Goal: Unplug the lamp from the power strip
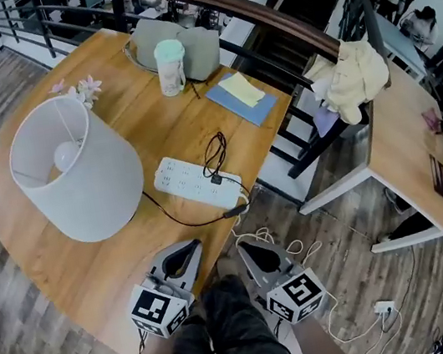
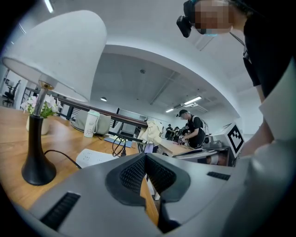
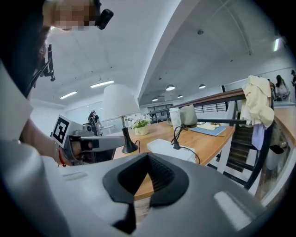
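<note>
Status: unplugging judged not started; no step of the task showed as done.
Power strip: long white plastic power strip [image 1: 191, 182] lay flat on the light wooden table [image 1: 95, 279], near its edge on the person's side.
Plug: small black plug [image 1: 216, 179] sat seated in the power strip, with a loop of thin black cable rising just behind it.
Lamp: white table lamp with a broad white fabric shade and black flared foot [image 1: 77, 176] stood just beside the power strip, on the side of the left gripper.
Cord: thin black lamp cord [image 1: 180, 219] curved along the table from the lamp foot past the near side of the power strip; its full run to the plug could not be traced.
Remaining: reach the power strip, grip the plug, pull it clear.
Left gripper: grey two-jaw left gripper [image 2: 144, 156] hovered short of the power strip, apart from it, jaws pressed together, nothing between the pads.
Right gripper: grey two-jaw right gripper [image 3: 148, 158] hovered just beside the left one, likewise short of the power strip, jaws fully together and empty.
</note>
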Action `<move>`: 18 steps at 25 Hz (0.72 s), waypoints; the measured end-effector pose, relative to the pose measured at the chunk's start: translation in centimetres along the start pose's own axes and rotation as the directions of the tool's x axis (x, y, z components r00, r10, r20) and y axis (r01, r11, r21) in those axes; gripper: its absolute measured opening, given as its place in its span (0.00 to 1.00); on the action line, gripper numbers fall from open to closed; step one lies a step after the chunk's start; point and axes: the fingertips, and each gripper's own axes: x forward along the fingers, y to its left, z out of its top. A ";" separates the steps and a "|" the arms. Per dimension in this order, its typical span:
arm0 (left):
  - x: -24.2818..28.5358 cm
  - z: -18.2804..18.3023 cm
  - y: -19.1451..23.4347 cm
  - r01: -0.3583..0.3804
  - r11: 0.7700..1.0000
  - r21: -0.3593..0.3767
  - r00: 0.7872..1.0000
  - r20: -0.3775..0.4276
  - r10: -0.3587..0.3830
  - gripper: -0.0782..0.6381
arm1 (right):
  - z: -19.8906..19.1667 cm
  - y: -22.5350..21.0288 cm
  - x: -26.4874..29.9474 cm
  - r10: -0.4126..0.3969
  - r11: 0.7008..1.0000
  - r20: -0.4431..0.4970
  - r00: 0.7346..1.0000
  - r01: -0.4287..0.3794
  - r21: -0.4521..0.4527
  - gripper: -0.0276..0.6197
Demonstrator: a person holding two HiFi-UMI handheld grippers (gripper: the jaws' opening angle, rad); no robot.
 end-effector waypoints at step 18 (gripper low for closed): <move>8.4 -1.7 4.5 -0.103 0.995 -0.007 0.991 -0.082 0.102 0.10 | 0.6 -6.8 8.0 0.118 0.989 -0.114 0.987 -0.127 -0.073 0.05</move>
